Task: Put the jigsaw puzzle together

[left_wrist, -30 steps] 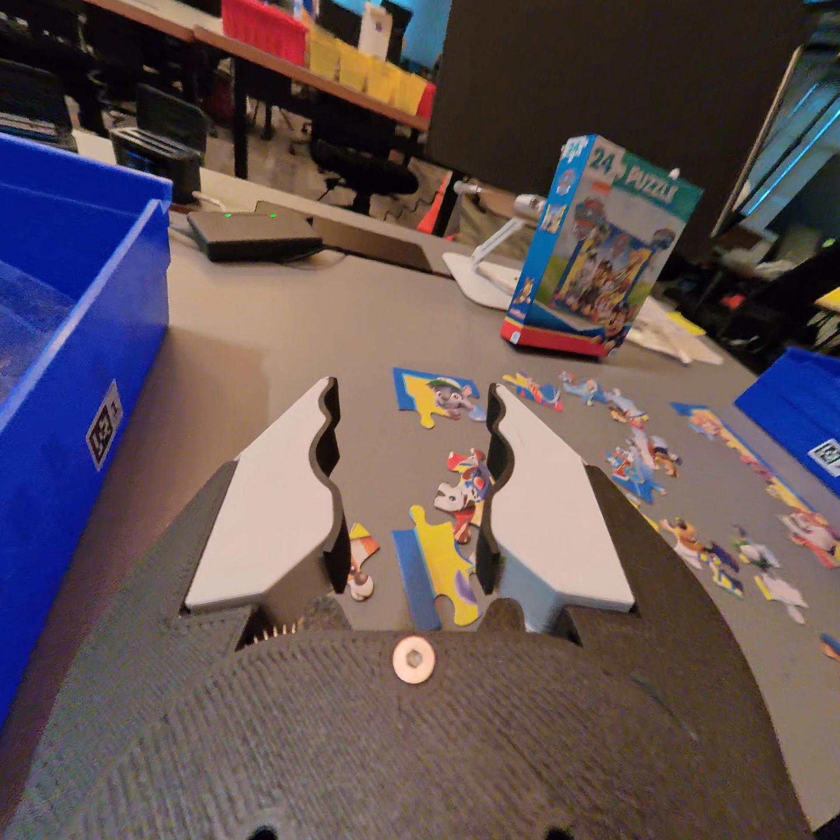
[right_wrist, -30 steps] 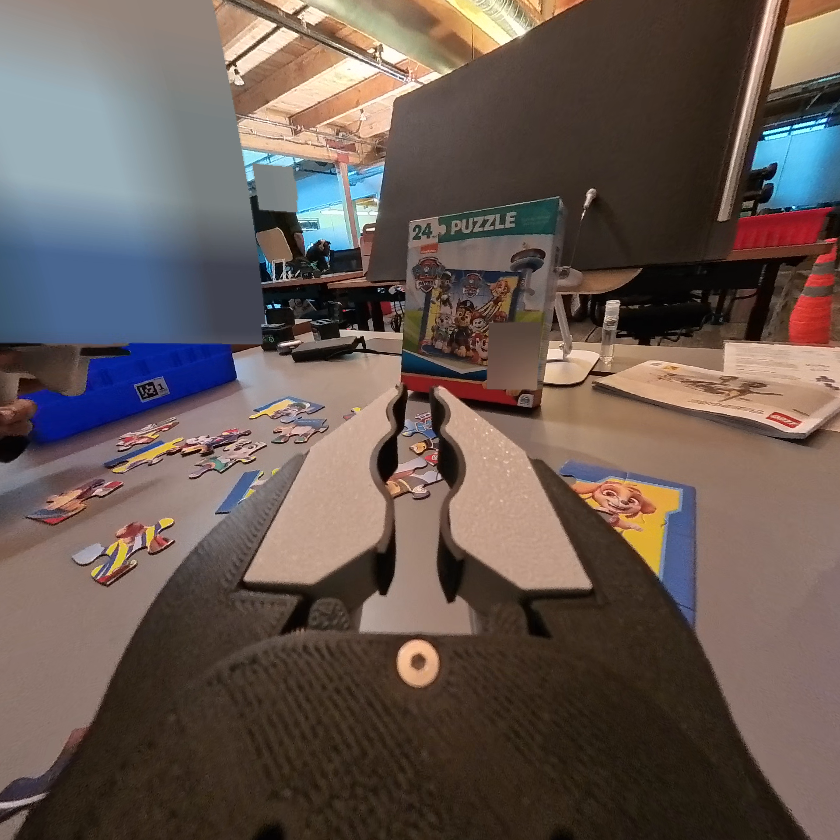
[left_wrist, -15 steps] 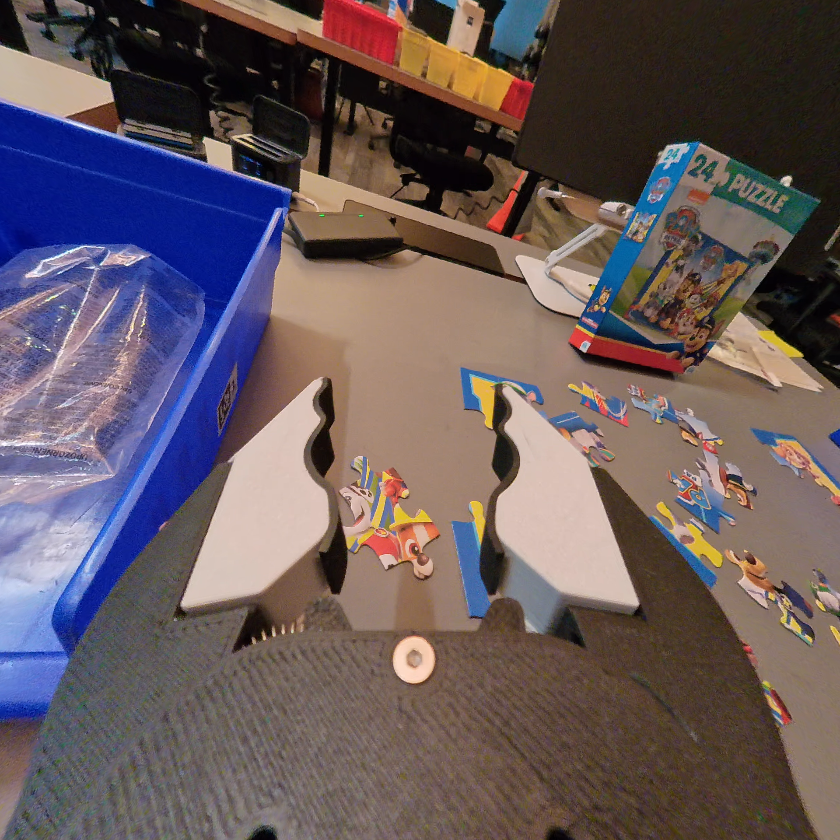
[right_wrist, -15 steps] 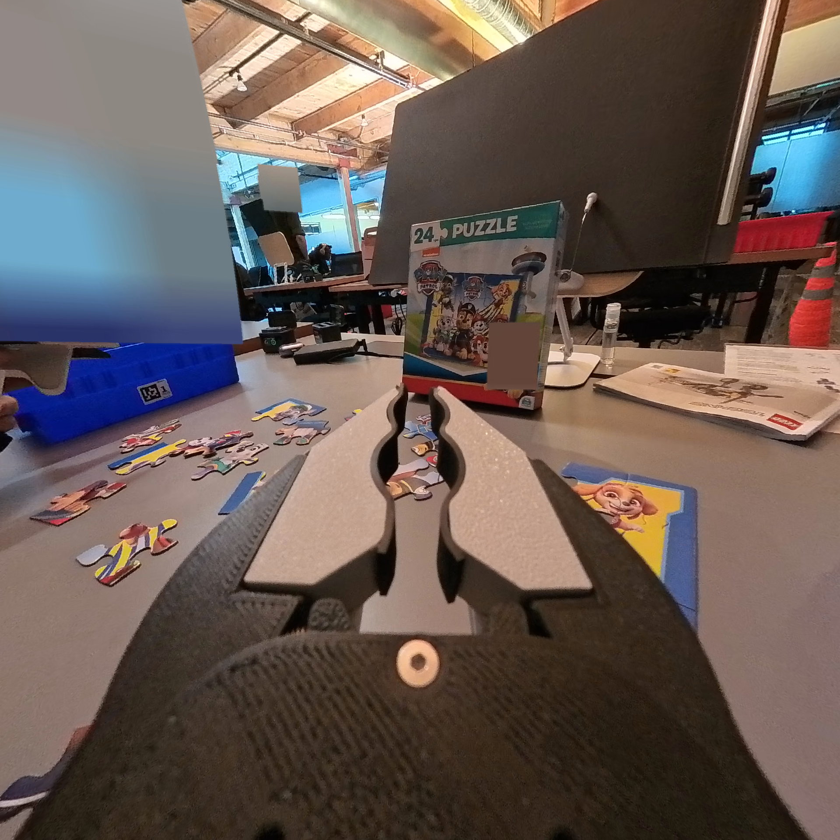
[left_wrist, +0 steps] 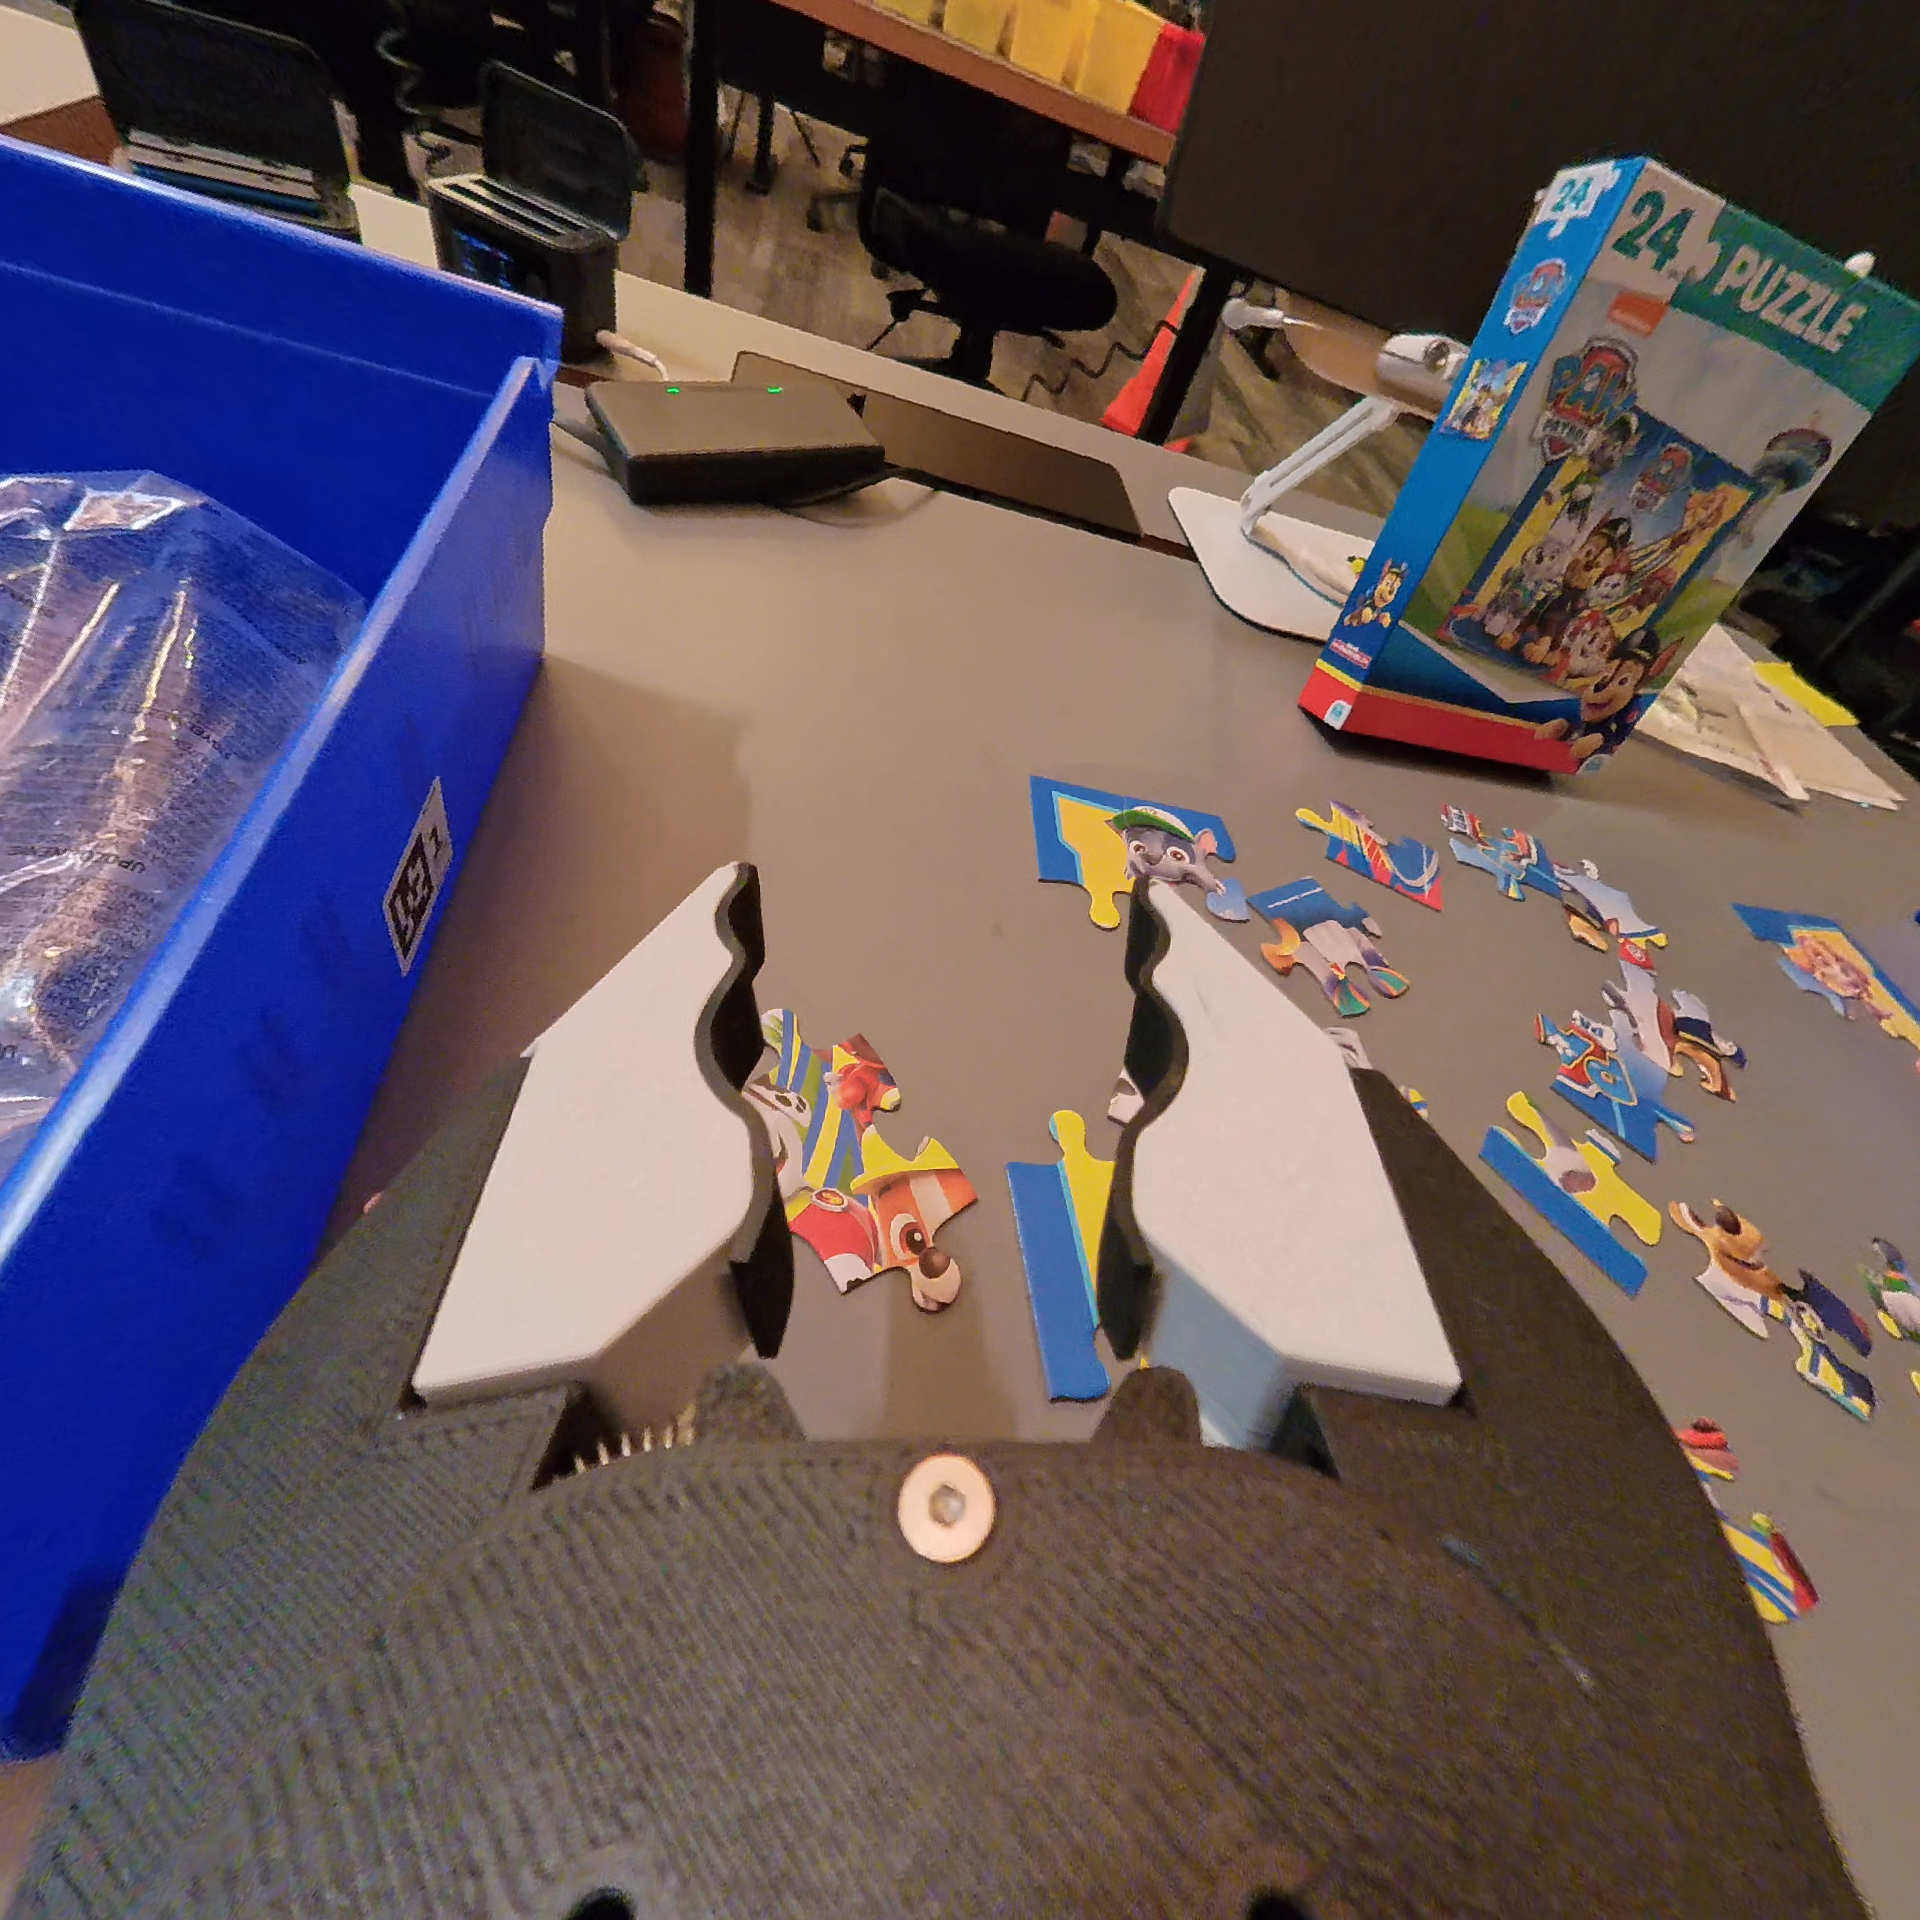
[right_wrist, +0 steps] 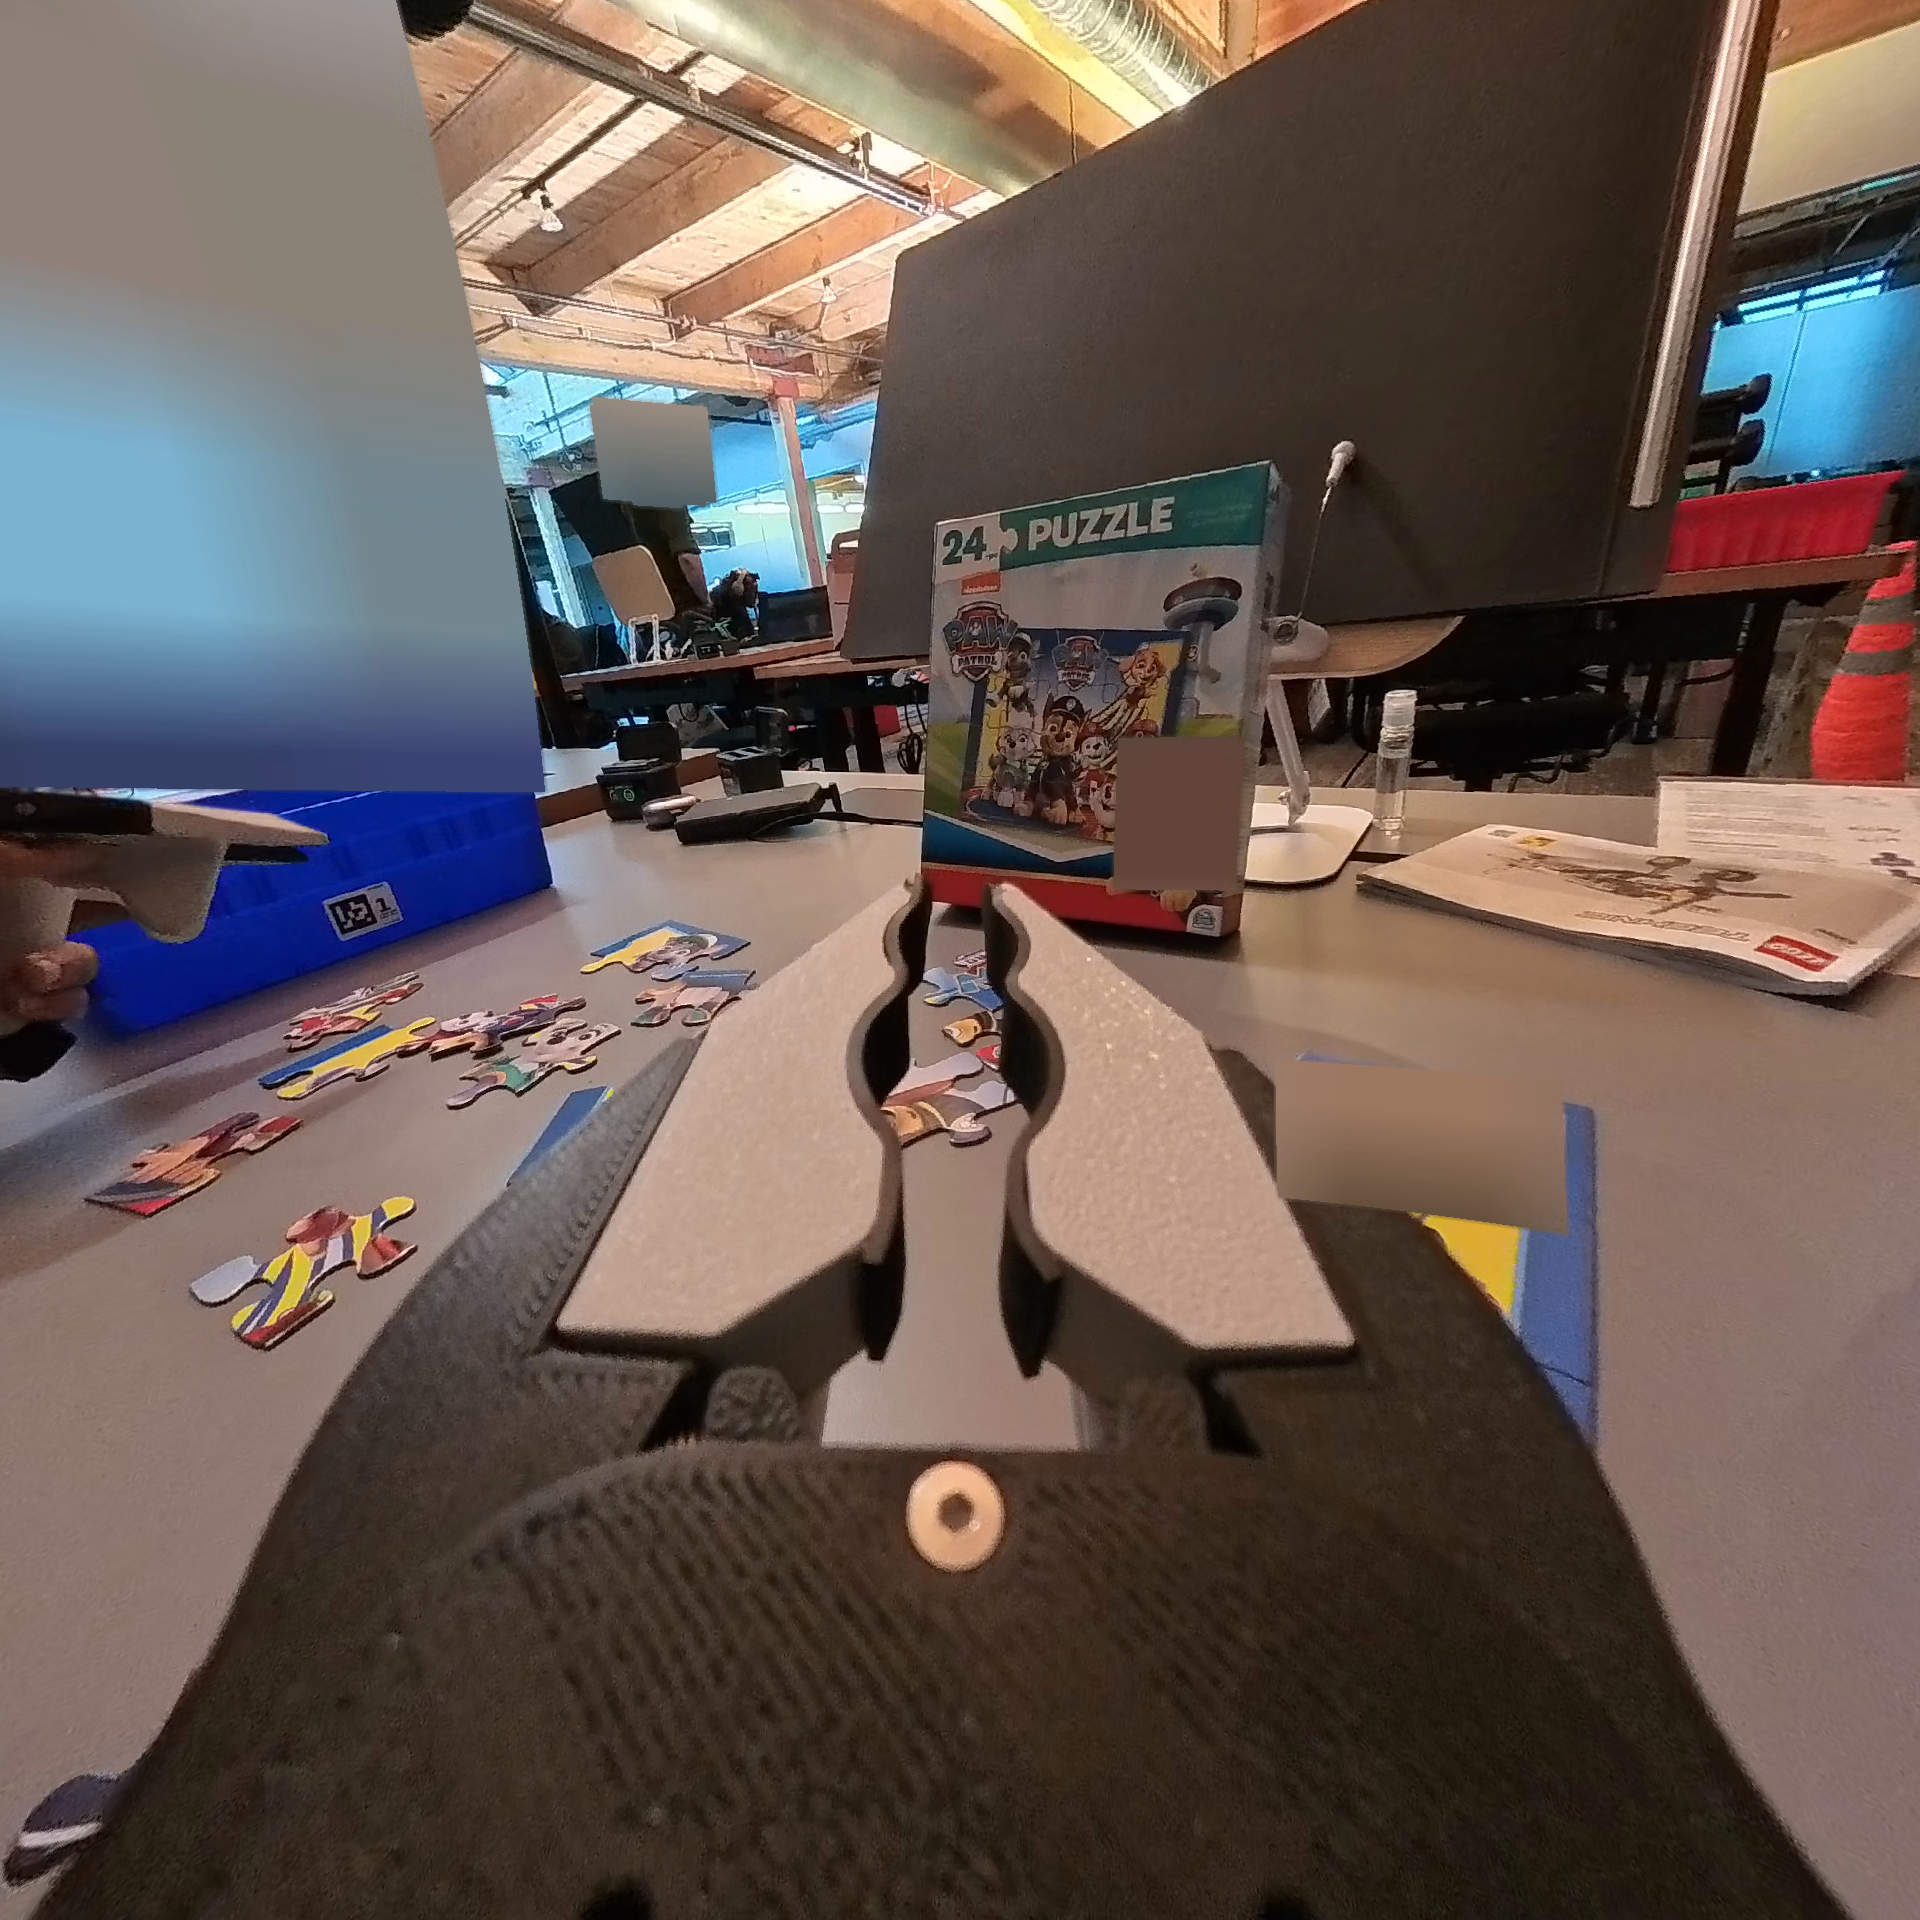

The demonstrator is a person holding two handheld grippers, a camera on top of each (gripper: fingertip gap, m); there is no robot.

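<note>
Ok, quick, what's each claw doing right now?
Left claw: open wide, holding nothing, above loose puzzle pieces.
Right claw: nearly closed, a narrow gap, nothing held.

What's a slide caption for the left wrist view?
Open left tool hovering over loose cartoon jigsaw pieces on grey table, between blue plastic bin and upright puzzle box.

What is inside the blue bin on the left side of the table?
The blue bin holds a crumpled clear plastic bag with printing on it. What the bag contains, and the bin's floor beneath it, cannot be seen: the bag and the near wall cover them.
</note>
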